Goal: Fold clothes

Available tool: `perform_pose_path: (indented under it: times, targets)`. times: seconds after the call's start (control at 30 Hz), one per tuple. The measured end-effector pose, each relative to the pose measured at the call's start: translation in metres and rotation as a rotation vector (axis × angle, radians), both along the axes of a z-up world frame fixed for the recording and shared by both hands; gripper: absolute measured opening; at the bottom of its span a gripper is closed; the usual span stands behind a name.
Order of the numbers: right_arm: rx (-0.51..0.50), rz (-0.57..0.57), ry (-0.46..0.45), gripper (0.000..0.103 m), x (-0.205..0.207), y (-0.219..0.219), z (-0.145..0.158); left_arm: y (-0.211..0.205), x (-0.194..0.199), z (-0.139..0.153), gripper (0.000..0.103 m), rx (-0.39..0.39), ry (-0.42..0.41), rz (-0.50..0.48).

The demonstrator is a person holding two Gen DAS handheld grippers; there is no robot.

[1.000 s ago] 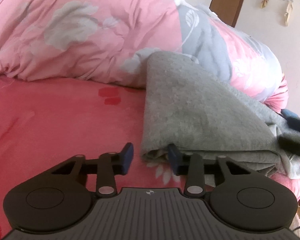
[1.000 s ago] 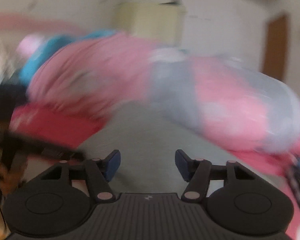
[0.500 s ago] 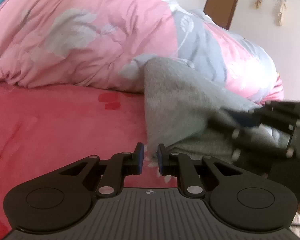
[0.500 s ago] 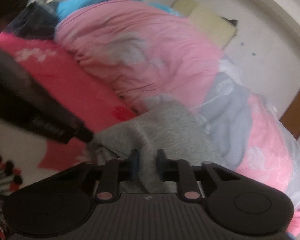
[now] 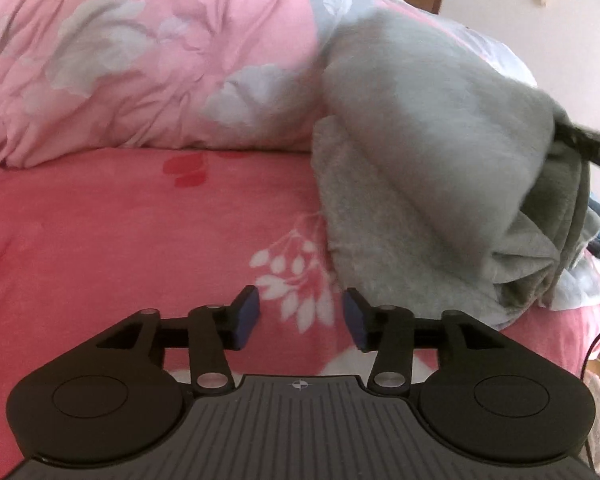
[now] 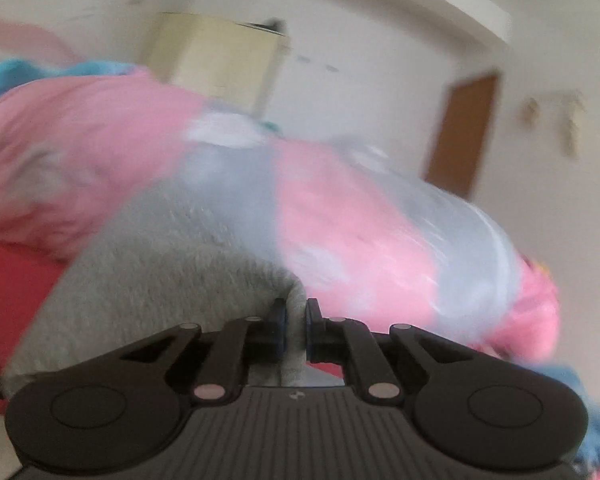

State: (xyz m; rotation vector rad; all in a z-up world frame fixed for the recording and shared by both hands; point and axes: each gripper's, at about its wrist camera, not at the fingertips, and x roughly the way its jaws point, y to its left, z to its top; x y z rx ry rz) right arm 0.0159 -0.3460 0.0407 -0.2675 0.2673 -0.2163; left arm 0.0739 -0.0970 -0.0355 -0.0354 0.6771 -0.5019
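Step in hand: carrying a fold over. Right gripper (image 6: 294, 330) is clamped on a bunched edge of the grey fleece garment (image 5: 432, 168), its jaws just closed onto the cloth, lifting it off the red floral bedsheet (image 5: 132, 240). Left gripper (image 5: 300, 318) has just been opening, nothing between its jaws, just beside the garment's near corner. Next move likely needs that corner pinned or regripped. Pink quilt (image 5: 140, 52) behind; white walls, brown door (image 6: 460, 132).

Soft even daylight, fisheye-bent edges, left view sharp, right view perhaps motion-smeared throughout
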Motion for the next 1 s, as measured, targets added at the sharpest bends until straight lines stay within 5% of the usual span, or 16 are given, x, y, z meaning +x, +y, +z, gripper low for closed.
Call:
perform_pose_path:
  times: [0.37,0.5,0.57,0.77,0.93,1.0]
  targets:
    - [0.352,-0.301,0.127,0.008,-0.042,-0.114,-0.070,-0.009,0.010,0.001,0.047,0.001,0.012,0.021]
    - [0.532,-0.227,0.067,0.013,-0.069,-0.130,-0.069,-0.010,0.009,0.001,0.047,0.000,0.018,0.028]
    - [0.555,-0.216,0.034,0.026,-0.087,-0.132,-0.058,-0.010,0.008,0.000,0.047,-0.005,0.024,0.033]
    - [0.603,-0.090,-0.055,0.028,-0.134,-0.122,-0.018,-0.008,0.007,0.002,0.047,-0.034,0.057,0.064]
    - [0.782,0.188,0.077,0.056,-0.101,-0.078,-0.033,-0.001,0.001,0.010,0.055,-0.101,0.090,0.058]
    - [0.828,0.224,0.150,0.057,-0.079,-0.058,-0.050,0.002,-0.004,0.012,0.057,-0.115,0.100,0.043]
